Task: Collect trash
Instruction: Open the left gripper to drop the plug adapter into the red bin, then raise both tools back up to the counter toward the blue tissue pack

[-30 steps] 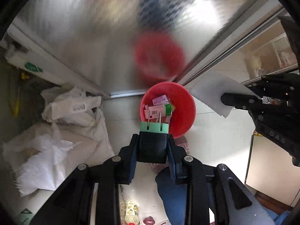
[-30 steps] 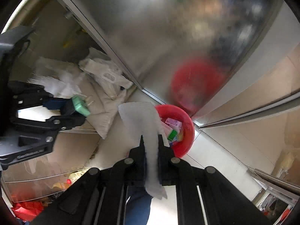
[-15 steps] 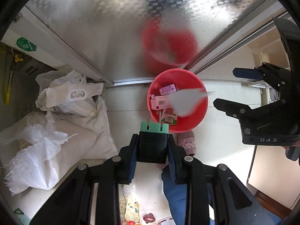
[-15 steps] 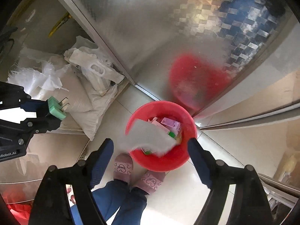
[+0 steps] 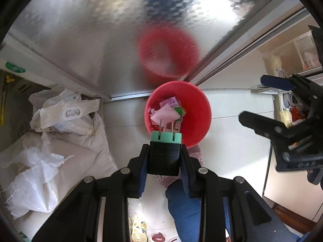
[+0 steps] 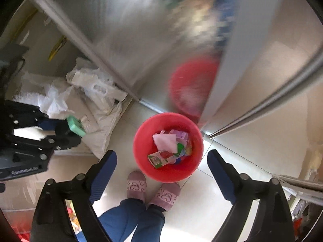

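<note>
A red bin [image 5: 198, 109] stands on the floor by a metal door; it also shows in the right wrist view [image 6: 141, 141]. It holds cartons and a white tissue [image 6: 164, 141], which also shows in the left wrist view [image 5: 163, 116]. My left gripper [image 5: 164, 159] is shut on a black plug with a green face [image 5: 164, 153], held above the bin's near rim. The plug also shows in the right wrist view [image 6: 75, 126]. My right gripper [image 6: 161, 167] is open and empty above the bin; it also shows in the left wrist view [image 5: 262, 100].
White sacks and plastic bags [image 5: 56, 141] lie left of the bin against the metal door [image 5: 101, 40]. The person's pink slippers [image 6: 153, 187] stand just in front of the bin. A shelf with items [image 5: 288, 117] is at the right.
My right gripper opened and let go of the white tissue, which fell into the red bin. My left gripper keeps the plug and has shifted slightly over the bin.
</note>
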Demonstrator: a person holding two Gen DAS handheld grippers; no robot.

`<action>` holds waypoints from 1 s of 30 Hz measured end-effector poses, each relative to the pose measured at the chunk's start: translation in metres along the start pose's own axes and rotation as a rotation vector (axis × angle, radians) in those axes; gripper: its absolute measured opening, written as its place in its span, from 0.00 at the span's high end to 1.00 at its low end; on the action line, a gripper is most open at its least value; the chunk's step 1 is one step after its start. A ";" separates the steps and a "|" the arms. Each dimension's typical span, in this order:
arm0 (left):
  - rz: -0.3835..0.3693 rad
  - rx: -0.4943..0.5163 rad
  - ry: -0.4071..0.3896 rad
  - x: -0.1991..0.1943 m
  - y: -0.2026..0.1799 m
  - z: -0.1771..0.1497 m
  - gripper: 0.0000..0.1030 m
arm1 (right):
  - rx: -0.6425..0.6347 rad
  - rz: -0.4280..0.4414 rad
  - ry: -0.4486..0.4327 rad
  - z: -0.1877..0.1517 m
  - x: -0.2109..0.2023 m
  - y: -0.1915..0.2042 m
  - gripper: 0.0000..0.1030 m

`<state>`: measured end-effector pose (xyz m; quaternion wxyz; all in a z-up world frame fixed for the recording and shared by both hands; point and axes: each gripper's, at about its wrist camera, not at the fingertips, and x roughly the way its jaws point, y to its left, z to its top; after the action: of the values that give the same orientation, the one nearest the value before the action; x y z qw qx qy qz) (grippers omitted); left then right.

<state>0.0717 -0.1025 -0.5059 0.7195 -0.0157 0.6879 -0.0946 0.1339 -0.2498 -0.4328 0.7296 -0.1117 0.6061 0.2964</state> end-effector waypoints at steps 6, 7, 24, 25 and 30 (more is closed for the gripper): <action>-0.015 0.026 0.009 0.012 -0.021 0.010 0.74 | 0.037 -0.021 0.006 -0.014 -0.004 -0.012 0.06; -0.011 0.031 0.010 0.013 -0.024 0.012 0.74 | 0.045 -0.026 0.003 -0.017 -0.005 -0.014 0.06; -0.010 0.074 -0.013 0.014 -0.043 0.031 0.66 | 0.120 -0.029 0.005 -0.029 -0.011 -0.029 0.06; -0.008 0.073 -0.018 0.013 -0.043 0.030 0.63 | 0.123 -0.028 0.006 -0.029 -0.011 -0.030 0.06; -0.041 0.037 -0.023 0.008 -0.036 0.026 0.41 | 0.127 -0.024 -0.003 -0.028 -0.016 -0.028 0.06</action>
<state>0.0937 -0.1421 -0.5067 0.7253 -0.0178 0.6773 -0.1219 0.1252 -0.2919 -0.4301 0.7397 -0.0718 0.6211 0.2488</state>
